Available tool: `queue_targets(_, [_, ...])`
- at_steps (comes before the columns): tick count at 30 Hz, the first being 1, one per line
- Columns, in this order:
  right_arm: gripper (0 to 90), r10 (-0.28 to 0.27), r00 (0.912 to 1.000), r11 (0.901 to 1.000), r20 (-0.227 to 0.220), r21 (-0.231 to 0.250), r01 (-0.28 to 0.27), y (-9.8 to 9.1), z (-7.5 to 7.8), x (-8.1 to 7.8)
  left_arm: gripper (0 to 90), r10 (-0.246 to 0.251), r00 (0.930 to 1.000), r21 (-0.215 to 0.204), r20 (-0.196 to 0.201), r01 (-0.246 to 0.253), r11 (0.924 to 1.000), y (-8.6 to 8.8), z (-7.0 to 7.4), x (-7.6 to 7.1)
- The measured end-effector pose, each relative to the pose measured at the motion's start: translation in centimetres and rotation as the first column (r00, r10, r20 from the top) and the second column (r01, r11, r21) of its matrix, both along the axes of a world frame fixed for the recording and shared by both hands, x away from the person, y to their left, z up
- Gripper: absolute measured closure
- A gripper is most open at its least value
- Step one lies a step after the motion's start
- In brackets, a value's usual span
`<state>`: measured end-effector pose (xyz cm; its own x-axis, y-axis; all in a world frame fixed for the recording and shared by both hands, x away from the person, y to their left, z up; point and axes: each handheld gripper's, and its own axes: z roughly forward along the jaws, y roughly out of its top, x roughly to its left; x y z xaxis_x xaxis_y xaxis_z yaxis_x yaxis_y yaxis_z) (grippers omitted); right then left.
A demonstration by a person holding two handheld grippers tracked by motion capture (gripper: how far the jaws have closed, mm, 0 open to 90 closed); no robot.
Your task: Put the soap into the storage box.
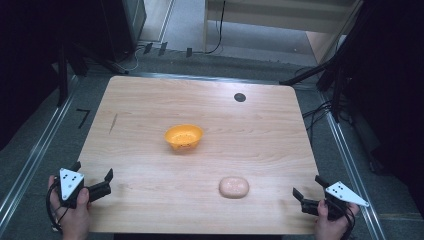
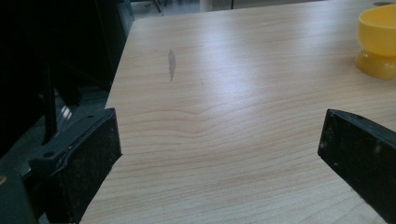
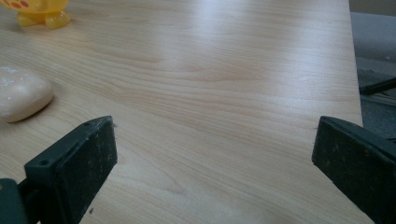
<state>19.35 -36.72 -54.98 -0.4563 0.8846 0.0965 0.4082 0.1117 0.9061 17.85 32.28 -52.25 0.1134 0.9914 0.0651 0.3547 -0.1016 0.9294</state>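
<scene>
Light wood worktop (image 1: 150,110), rounded corners, seen from above the near edge. Orange bowl (image 1: 184,137) stands upright near the centre of the worktop, slightly toward the far edge; inner surface carries small dark specks, and in the left gripper view the same bowl (image 2: 379,39) sits on a rounded foot at the upper right. Pale pinkish oval lump (image 1: 234,187), smooth, soap-like, lies flat toward the near edge, right of centre, well apart from the bowl; in the right gripper view the lump (image 3: 21,99) is at the left margin, bowl base (image 3: 42,13) in the top left corner with an orange-red print on its side. Left gripper (image 1: 92,174) held at the near left corner, jaws spread wide with nothing between them, one jaw over the worktop's left edge, the other over the wood; grey three-cornered plate with black dots on top; hand (image 1: 75,212) wraps its body from below. Right gripper (image 1: 308,188) held at the near right corner, jaws likewise spread wide and empty, pointing in over the wood toward the lump but well short of it; hand (image 1: 330,225) grips it at the near edge. Small dark round disc (image 1: 240,97) sits near the far edge, right of centre. Short dark streak (image 1: 113,123) marks the wood toward the left edge, also visible in the left gripper view (image 2: 171,64). Grey floor and black stand legs surround the worktop
</scene>
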Motion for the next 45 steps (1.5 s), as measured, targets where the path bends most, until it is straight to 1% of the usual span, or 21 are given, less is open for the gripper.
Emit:
queue_targets(10, [2.4, 0.043, 0.9989, 0.9979, -0.017, -0.049, -0.044, 0.2, 0.5, 0.4, 0.0, 0.004, 0.9998, -0.025, -0.018, -0.005, 0.9997, 0.3, 0.0, 0.2])
queue_targets(13, [6.9, 0.117, 0.9919, 0.9875, -0.048, -0.1, -0.121, 1.2, 1.4, 1.0, 0.0, 0.005, 0.9998, -0.031, -0.019, -0.006, 0.9995, 0.3, 0.0, 0.3])
queue_targets(16, [6.9, 0.192, 0.9769, 0.966, -0.094, -0.158, -0.205, 2.5, 2.0, 1.6, 0.0, 0.003, 0.9998, -0.033, -0.021, -0.004, 0.9994, 0.3, 0.0, 0.3])
queue_targets(17, [6.9, 0.192, 0.9769, 0.966, -0.094, -0.158, -0.205, 2.5, 2.0, 1.6, 0.0, 0.003, 0.9998, -0.033, -0.021, -0.004, 0.9994, 0.3, 0.0, 0.3])
queue_targets(18, [7.0, 0.229, 0.9659, 0.9492, -0.12, -0.192, -0.249, 3.4, 2.3, 2.0, 0.0, 0.002, 0.9997, -0.04, -0.024, -0.003, 0.9992, 0.4, 0.0, 0.3])
queue_targets(19, [7.0, 0.229, 0.9659, 0.9492, -0.12, -0.192, -0.249, 3.4, 2.3, 2.0, 0.0, 0.002, 0.9997, -0.04, -0.024, -0.003, 0.9992, 0.4, 0.0, 0.3])
queue_targets(22, [8.9, 0.298, 0.9413, 0.9211, -0.159, -0.211, -0.327, 4.9, 2.8, 2.7, 0.0, 0.003, 0.9996, -0.04, -0.027, -0.004, 0.9992, 0.4, 0.0, 0.3])
queue_targets(25, [12.1, 0.313, 0.9336, 0.9118, -0.174, -0.22, -0.347, 5.4, 3.0, 3.1, 0.0, 0.003, 0.9996, -0.04, -0.027, -0.004, 0.9992, 0.4, 0.0, 0.3])
queue_targets(27, [13.3, 0.337, 0.9208, 0.8911, -0.197, -0.249, -0.379, 6.0, 3.3, 3.7, 0.0, 0.001, 0.9997, -0.041, -0.025, -0.002, 0.9992, 0.4, 0.0, 0.3])
queue_targets(29, [13.3, 0.347, 0.9148, 0.8832, -0.206, -0.256, -0.393, 6.2, 3.4, 3.9, 0.0, 0.001, 0.9997, -0.043, -0.024, -0.002, 0.9991, 0.4, 0.0, 0.3])
queue_targets(30, [13.3, 0.358, 0.9074, 0.8697, -0.22, -0.275, -0.41, 6.5, 3.7, 4.2, 0.0, 0.0, 0.9997, -0.043, -0.024, -0.001, 0.9991, 0.4, 0.0, 0.3])
queue_targets(31, [13.3, 0.358, 0.9074, 0.8697, -0.22, -0.275, -0.41, 6.5, 3.7, 4.2, 0.0, 0.0, 0.9997, -0.043, -0.024, -0.001, 0.9991, 0.4, 0.0, 0.3])
queue_targets(33, [13.4, 0.377, 0.8958, 0.8479, -0.235, -0.301, -0.436, 7.1, 4.1, 4.7, 0.0, 0.0, 0.9997, -0.042, -0.025, -0.001, 0.9991, 0.4, 0.0, 0.3])
queue_targets(34, [13.4, 0.377, 0.8958, 0.8479, -0.235, -0.301, -0.436, 7.1, 4.1, 4.7, 0.0, 0.0, 0.9997, -0.042, -0.025, -0.001, 0.9991, 0.4, 0.0, 0.3])
queue_targets(38, [13.3, 0.428, 0.8607, 0.8138, -0.276, -0.297, -0.5, 8.0, 4.6, 5.5, 0.0, 0.0, 0.9997, -0.044, -0.026, -0.001, 0.999, 0.5, 0.0, 0.3])
queue_targets(39, [13.3, 0.428, 0.8607, 0.8138, -0.276, -0.297, -0.5, 8.0, 4.6, 5.5, 0.0, 0.0, 0.9996, -0.045, -0.027, -0.001, 0.999, 0.5, 0.0, 0.3])
queue_targets(40, [13.3, 0.442, 0.8485, 0.8022, -0.291, -0.295, -0.519, 8.4, 4.6, 5.8, 0.0, -0.001, 0.9996, -0.045, -0.028, 0.0, 0.999, 0.5, 0.1, 0.3])
queue_targets(41, [13.3, 0.442, 0.8485, 0.8022, -0.291, -0.295, -0.519, 8.4, 4.6, 5.8, 0.0, -0.001, 0.9996, -0.046, -0.028, -0.001, 0.9989, 0.5, 0.0, 0.3])
queue_targets(42, [13.3, 0.452, 0.8414, 0.7939, -0.296, -0.297, -0.531, 8.6, 4.6, 5.9, 0.0, -0.001, 0.9996, -0.045, -0.028, 0.0, 0.999, 0.5, 0.1, 0.3])
queue_targets(43, [13.2, 0.46, 0.8282, 0.7731, -0.32, -0.314, -0.551, 9.1, 4.7, 6.1, 0.0, -0.001, 0.9996, -0.045, -0.027, 0.0, 0.999, 0.5, 0.0, 0.3])
queue_targets(45, [13.2, 0.466, 0.8195, 0.7509, -0.333, -0.341, -0.566, 9.6, 4.8, 6.3, 0.0, -0.002, 0.9996, -0.044, -0.027, 0.001, 0.999, 0.4, 0.0, 0.3])
